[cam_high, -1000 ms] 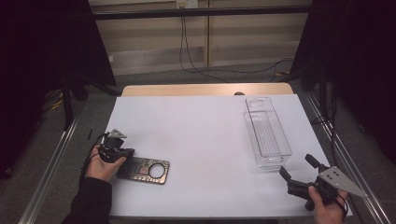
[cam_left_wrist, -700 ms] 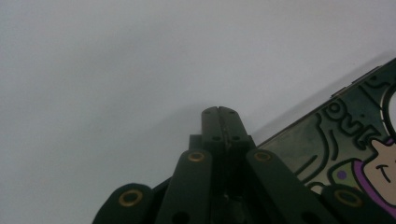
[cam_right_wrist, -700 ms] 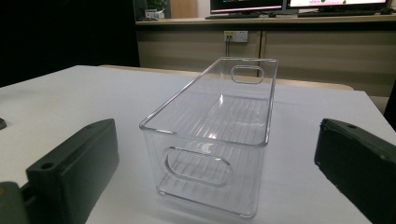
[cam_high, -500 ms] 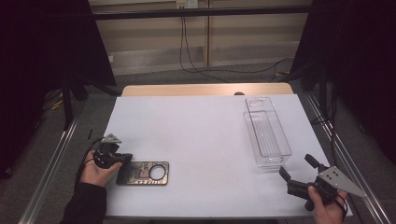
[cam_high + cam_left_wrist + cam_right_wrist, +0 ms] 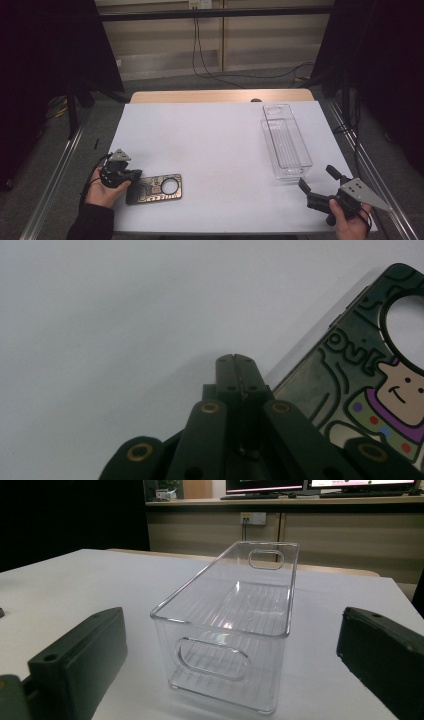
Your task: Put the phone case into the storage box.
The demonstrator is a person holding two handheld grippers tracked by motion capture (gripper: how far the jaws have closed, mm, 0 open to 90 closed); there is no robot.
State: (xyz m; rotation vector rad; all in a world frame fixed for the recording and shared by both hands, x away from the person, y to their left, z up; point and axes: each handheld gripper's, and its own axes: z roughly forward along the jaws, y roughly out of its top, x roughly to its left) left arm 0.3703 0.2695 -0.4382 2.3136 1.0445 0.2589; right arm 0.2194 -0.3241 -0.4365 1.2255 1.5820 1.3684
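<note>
A dark phone case [image 5: 154,188] with a cartoon print and a round camera hole lies flat near the table's front left. My left gripper [image 5: 135,176] rests at its left end, jaws pressed together with nothing between them. In the left gripper view the shut tips [image 5: 235,360] point past the case [image 5: 370,390], which lies just to their right. My right gripper [image 5: 316,177] sits at the front right with its jaws wide apart and empty. In the right gripper view the open jaws [image 5: 232,625] frame a clear plastic bin [image 5: 175,605] standing just ahead.
The clear bin [image 5: 272,145] stands lengthwise along the right side of the white table [image 5: 210,140] and is empty. Metal rails run along both table sides. A wooden strip edges the far end, with cables on the floor beyond.
My left hand has slid a little left and toward the near edge, uncovering more of the phone case's left end. The right hand and the bin have stayed put.
</note>
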